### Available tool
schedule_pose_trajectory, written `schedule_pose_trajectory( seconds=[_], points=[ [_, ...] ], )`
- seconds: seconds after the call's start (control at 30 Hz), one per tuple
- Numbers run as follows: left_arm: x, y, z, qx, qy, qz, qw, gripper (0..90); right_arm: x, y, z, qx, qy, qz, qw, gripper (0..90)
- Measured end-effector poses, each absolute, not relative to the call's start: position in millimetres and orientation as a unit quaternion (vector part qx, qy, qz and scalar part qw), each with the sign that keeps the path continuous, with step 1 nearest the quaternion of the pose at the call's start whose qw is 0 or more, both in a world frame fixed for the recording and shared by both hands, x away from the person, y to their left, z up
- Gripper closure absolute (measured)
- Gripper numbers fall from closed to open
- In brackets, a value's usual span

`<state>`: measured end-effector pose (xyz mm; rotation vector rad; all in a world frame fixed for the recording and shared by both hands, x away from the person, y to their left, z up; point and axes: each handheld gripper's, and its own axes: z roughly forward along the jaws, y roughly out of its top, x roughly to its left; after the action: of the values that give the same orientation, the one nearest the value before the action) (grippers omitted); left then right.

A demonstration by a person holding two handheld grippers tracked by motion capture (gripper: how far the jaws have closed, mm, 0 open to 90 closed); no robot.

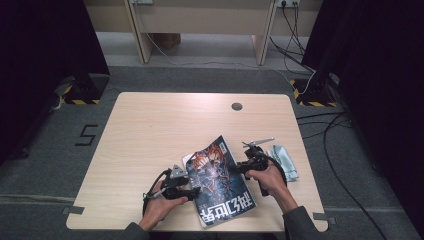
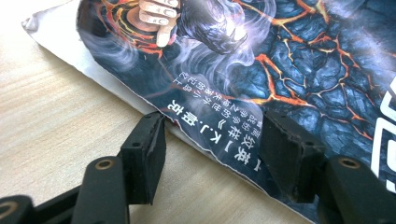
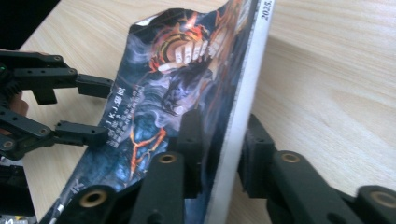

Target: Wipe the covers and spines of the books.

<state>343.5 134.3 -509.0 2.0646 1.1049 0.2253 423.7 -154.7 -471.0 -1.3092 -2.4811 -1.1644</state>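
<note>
On the wooden table (image 1: 150, 130), right tongs (image 3: 219, 154) pinch the magazine's (image 1: 220, 180) spine; left tongs (image 2: 212, 149) straddle its edge, spread.

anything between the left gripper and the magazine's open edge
Nothing visible. The left gripper has its jaws open right at the torn page edge of the magazine, while the right gripper clamps its spine.

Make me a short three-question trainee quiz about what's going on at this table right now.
1. True or false: the right gripper is clamped on the magazine's spine.
2. What does the left gripper straddle? A) the cover's torn edge B) the green packet C) nothing
3. On which side of the magazine does the green packet lie in the high view?

Key: 1 true. 2 A. 3 Its right.
</note>
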Motion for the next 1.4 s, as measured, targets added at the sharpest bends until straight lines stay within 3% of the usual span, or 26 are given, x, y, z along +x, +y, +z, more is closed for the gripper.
schedule_pose_trajectory(
  seconds=[0.67,1.4],
  points=[
    [343.9,136.5,-509.3,0.808,0.433,0.083,0.391,39.4,432.8,-145.6,-464.3,-0.419,-0.837,-0.35,0.046,79.7],
    [344.2,166.8,-509.4,0.804,0.449,0.101,0.377,34.0,444.9,-133.3,-436.3,-0.395,-0.86,-0.323,0.016,82.7]
  ],
)
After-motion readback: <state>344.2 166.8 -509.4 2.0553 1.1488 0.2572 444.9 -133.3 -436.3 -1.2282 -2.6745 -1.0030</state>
